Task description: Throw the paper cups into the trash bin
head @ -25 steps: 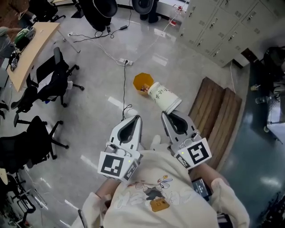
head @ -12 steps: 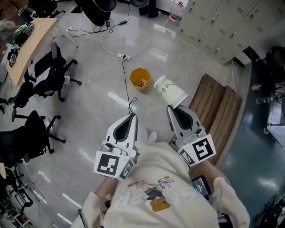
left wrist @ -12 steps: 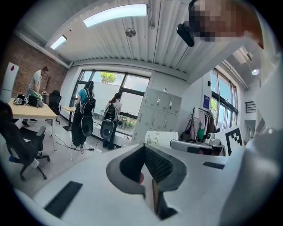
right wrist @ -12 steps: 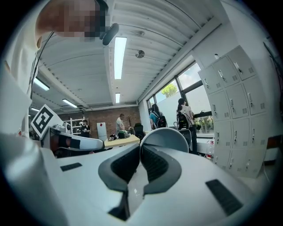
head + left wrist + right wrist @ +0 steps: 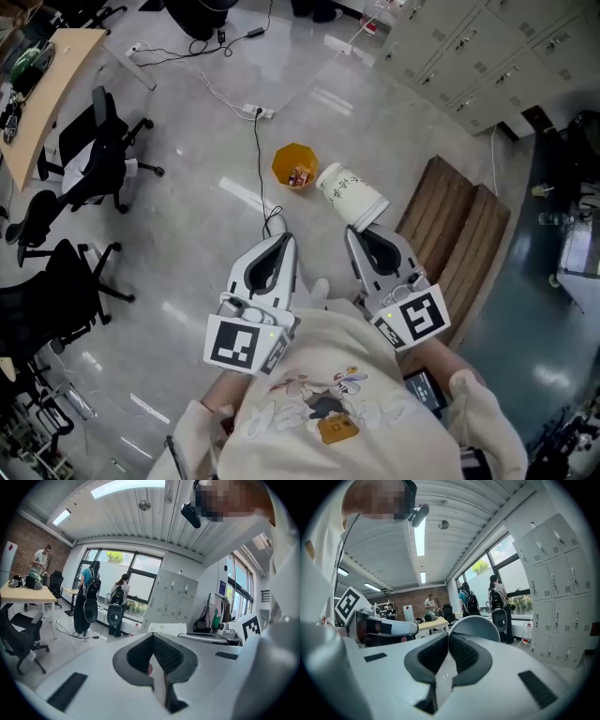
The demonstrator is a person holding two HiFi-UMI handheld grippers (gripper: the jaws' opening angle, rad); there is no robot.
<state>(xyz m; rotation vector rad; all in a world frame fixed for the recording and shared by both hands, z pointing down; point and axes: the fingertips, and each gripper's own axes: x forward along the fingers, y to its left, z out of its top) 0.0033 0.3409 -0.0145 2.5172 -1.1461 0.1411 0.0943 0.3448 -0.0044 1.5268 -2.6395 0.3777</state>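
The right gripper (image 5: 350, 235) is closed to a narrow gap on the rim of a white paper cup (image 5: 348, 195). In the right gripper view its 2 pads pinch the cup's wall right at the tips, 1 pad on each side of the wall. The cup is held in the air above the floor (image 5: 187, 234). It points away from the person, with its wide mouth at the gripper and its narrower base towards the orange trash bin (image 5: 294, 167).

In the head view the cup's base lies just beside the bin's right edge. The bin stands on the floor with a few small scraps inside.

The left gripper (image 5: 285, 239) hovers beside the right one. Its jaws are together and nothing is between them.

A black cable (image 5: 260, 169) runs across the floor from a white power strip (image 5: 256, 112) past the bin. A slatted wooden bench (image 5: 459, 253) lies to the right. Black office chairs (image 5: 94, 159) stand to the left.
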